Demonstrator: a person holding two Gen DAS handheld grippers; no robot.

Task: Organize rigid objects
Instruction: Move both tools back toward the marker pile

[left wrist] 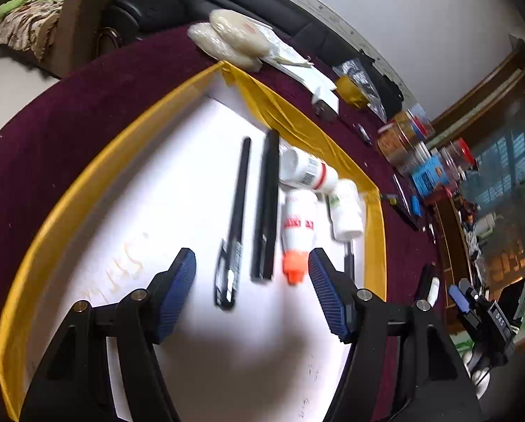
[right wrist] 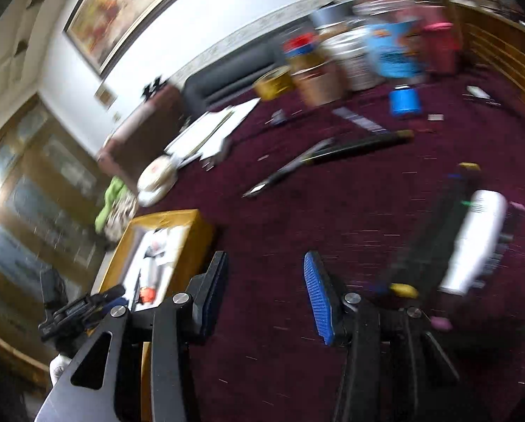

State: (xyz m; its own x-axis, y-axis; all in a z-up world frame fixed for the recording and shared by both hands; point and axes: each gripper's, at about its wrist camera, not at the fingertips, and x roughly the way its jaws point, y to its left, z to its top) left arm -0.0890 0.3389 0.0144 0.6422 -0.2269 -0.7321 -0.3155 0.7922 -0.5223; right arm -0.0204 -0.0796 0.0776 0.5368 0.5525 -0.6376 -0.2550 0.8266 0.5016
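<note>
Left gripper [left wrist: 251,270] jaws apart, empty, above white yellow-rimmed tray [left wrist: 375,211] holding two black pens [left wrist: 239,190], three white bottles [left wrist: 299,225]. Right gripper [right wrist: 265,295] apart, empty, over maroon desk [right wrist: 297,218]. Judged step: fetching; next, white bottle [right wrist: 473,239] at right.

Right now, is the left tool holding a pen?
No, the left tool is open and empty; the black pen lies apart on the white sheet.

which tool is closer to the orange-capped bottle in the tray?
Left. The left tool hangs open right over the tray, the orange-capped bottle just ahead by its right finger. The right tool is open over the purple cloth, outside the tray.
</note>
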